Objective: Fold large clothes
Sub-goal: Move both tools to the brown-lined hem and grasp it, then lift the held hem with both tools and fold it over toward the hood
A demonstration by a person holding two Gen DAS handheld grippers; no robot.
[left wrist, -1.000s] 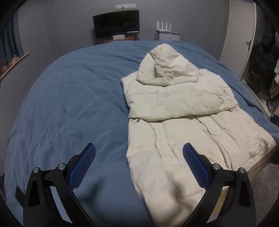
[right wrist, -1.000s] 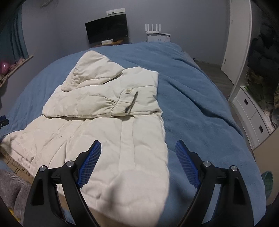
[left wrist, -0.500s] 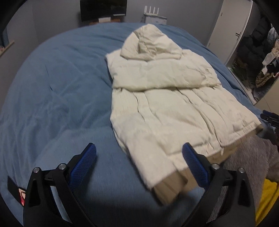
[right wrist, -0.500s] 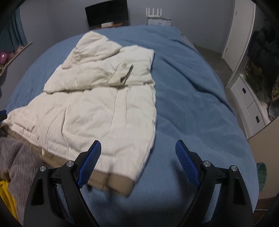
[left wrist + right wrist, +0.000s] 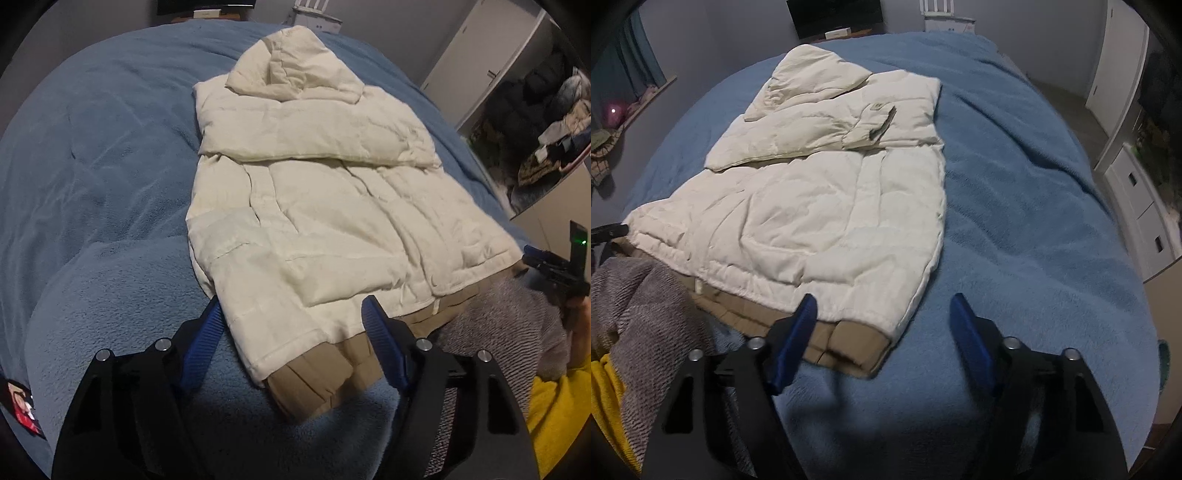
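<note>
Left gripper [image 5: 291, 332]: its jaws are closing, and the near left corner of the coat's hem sits between them. The blue pads are still apart from the cloth, so nothing is pinched.
Right gripper [image 5: 882, 328]: its jaws are closing too. The near right corner of the hem sits between them, close to the left pad. No grip on the cloth can be seen.
Coat [image 5: 325, 206]: a big, puffy, cream coat lies flat on the bed. Its hood points to the far end of the bed. Its bottom edge is nearest to the grippers.
Sleeves [image 5: 314, 136]: they are folded across the chest, just under the hood. A cuff with a small tab [image 5: 875, 122] lies on top in the right view.
Hood [image 5: 291, 66]: it lies flat above the folded sleeves.
Hem [image 5: 314, 376]: a tan band runs along the bottom of the coat. It reaches the near edge of the bed.
Bed cover [image 5: 1027, 206]: it is blue and fuzzy, and it lies under the whole coat.
Person: a grey fuzzy sleeve [image 5: 639, 302] and some yellow cloth [image 5: 554, 402] show at the near side, between the two grippers.
Far wall: a dark screen [image 5: 834, 14] and a white box with thin sticks [image 5: 945, 18] stand behind the bed.
</note>
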